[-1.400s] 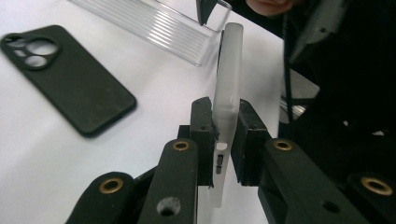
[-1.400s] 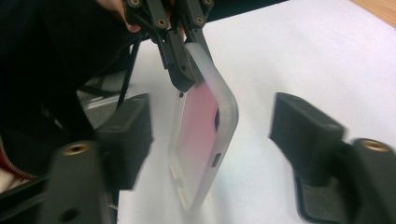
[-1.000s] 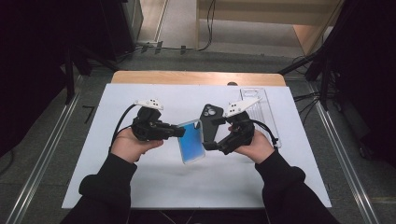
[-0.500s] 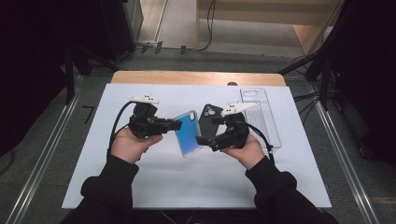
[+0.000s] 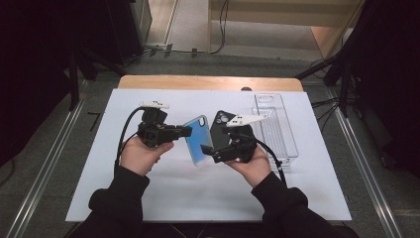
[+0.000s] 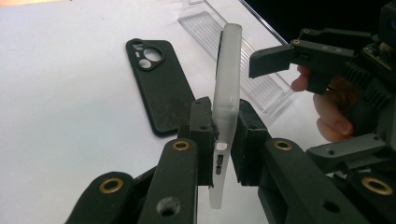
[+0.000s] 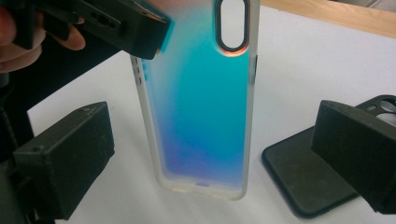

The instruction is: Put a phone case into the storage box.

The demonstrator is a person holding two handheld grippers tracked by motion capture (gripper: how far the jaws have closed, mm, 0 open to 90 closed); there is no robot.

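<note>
We note even overhead light; white table sheet bright, near blown out beyond left gripper jaws. Room around table dark. Soft shadow under black case ahead of jaws. Right gripper jaws blurred at frame edges; blue case between them sharp, faint sheen. High view soft, grainy.

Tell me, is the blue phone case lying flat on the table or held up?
Held up: the left gripper clamps the blue phone case on edge, above the table.
</note>
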